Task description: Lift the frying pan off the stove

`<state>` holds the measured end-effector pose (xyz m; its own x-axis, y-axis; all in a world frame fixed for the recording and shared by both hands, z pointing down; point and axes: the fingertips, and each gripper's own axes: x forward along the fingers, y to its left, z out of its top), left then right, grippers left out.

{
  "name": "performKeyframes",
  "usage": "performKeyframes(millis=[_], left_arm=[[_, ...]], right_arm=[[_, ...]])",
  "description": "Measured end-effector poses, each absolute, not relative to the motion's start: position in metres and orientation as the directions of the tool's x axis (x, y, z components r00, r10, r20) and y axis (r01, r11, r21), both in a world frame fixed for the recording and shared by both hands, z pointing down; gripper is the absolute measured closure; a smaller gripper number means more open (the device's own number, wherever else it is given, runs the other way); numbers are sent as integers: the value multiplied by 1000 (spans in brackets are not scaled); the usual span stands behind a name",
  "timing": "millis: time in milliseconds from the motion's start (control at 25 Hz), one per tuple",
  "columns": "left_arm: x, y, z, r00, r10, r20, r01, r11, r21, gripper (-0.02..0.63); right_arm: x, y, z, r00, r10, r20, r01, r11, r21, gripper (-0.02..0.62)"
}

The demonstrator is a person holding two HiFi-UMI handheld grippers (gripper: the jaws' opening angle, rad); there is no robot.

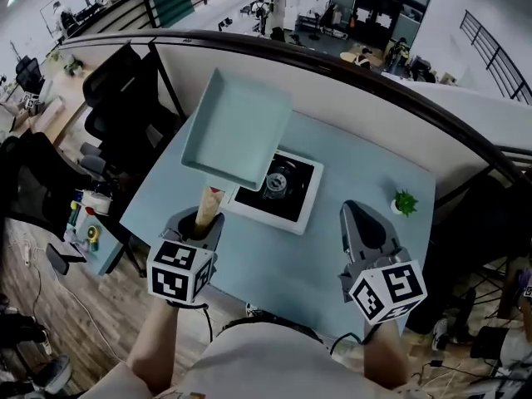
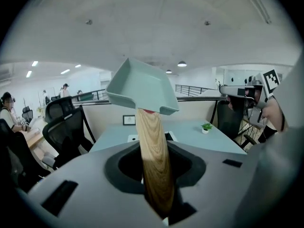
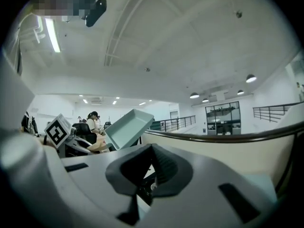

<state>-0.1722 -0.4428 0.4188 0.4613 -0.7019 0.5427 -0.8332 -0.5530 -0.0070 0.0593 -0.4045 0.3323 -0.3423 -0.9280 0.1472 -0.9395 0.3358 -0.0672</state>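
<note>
Pan position: the frying pan [image 1: 237, 131] was up in the air, tilted, hanging over the far-left edge of the stove [image 1: 306, 173] and, by my read, clear of the burner.
Left tool: the left gripper [image 1: 204, 220] was clamped on the pan's wooden handle [image 1: 208, 208], and its own view showed the wood filling the gap between the jaws.
Right tool: the right gripper [image 1: 356, 214] hovered over the table [image 1: 332, 273] with jaws together and nothing between them, well apart from the pan.
Weight and balance: probably front-heavy. The square body sat far out from the grip, so I'd expect it to want to droop and twist about the handle.
Stiffness: rigid pan, rigid handle, so no flex to worry about.
Surface: smooth, rounded wood, likely to roll in the pads if the clamp eased off.
Best hold: on the handle, as near the pan body as the jaws could reach.
Head view only: the stove below, with the small plant [image 1: 405, 202] at the table's right.
Left gripper view only: the pan's underside [image 2: 140, 87], and the handle [image 2: 154, 160] running down into the jaws.
Right gripper view only: the pan [image 3: 126, 127] from the side, its open face tipped up.
</note>
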Motion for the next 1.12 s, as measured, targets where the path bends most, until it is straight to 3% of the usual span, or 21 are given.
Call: performKeyframes(millis=[480,1120], left_arm=[[-194,-423,352,484,-814,322,-848,-527,-59,497],[-194,-402,359,494,-851,175,-854,-513,-86,497]], right_arm=[[69,-369,281,-301,-952,54,-953,300,-29,592],[51,-358,315,-342,-931,125,-939,343,-17,592]])
